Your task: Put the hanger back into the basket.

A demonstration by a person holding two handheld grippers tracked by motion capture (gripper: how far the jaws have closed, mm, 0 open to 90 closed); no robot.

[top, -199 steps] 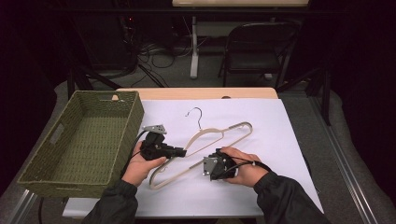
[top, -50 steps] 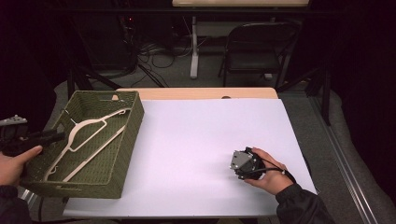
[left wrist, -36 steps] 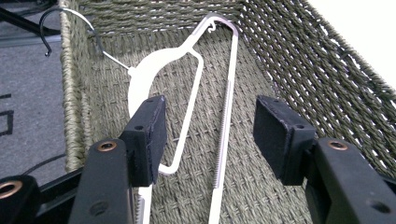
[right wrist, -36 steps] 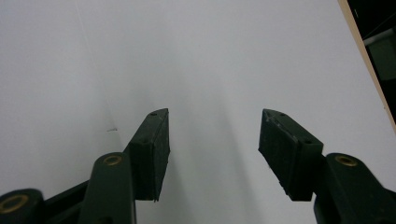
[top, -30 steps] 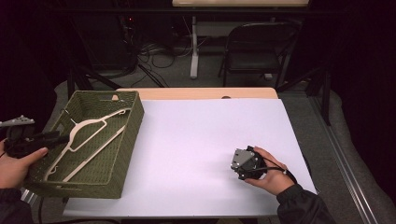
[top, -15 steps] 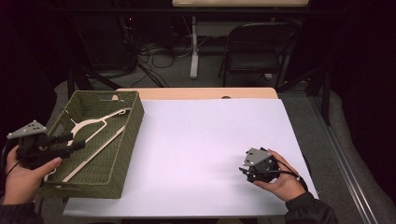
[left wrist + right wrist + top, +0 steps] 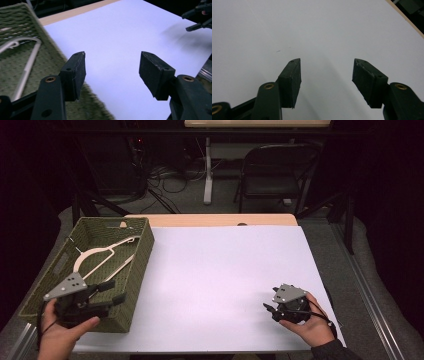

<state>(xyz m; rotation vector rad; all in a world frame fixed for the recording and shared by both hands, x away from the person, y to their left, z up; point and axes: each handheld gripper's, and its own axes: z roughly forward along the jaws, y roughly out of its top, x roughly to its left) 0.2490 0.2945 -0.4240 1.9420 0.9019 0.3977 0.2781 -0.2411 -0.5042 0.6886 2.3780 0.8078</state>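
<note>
Left gripper (image 7: 114, 292) held over near right corner of woven basket (image 7: 142, 251), jaws spread, nothing between them; jaws just been opening. Wooden hanger (image 7: 102, 261) lay flat inside basket, beyond and slightly left of left gripper, well apart from it. Long axis ran diagonally, from near-left to far-right of basket; metal hook (image 7: 73, 242) pointed toward basket's far-left corner, away from gripper. In left gripper view, pale hanger (image 7: 26, 66) seen left of left jaw, lying on weave, not touching pads. Right gripper (image 7: 268, 310) held low over white table cover (image 7: 220, 270), near its right front edge, far across from hanger; jaws apart, empty, pointed left toward open sheet. In right gripper view, bare white surface (image 7: 287, 30) between and beyond jaws. No brand, label or writing legible on hanger, basket or grippers.
</note>
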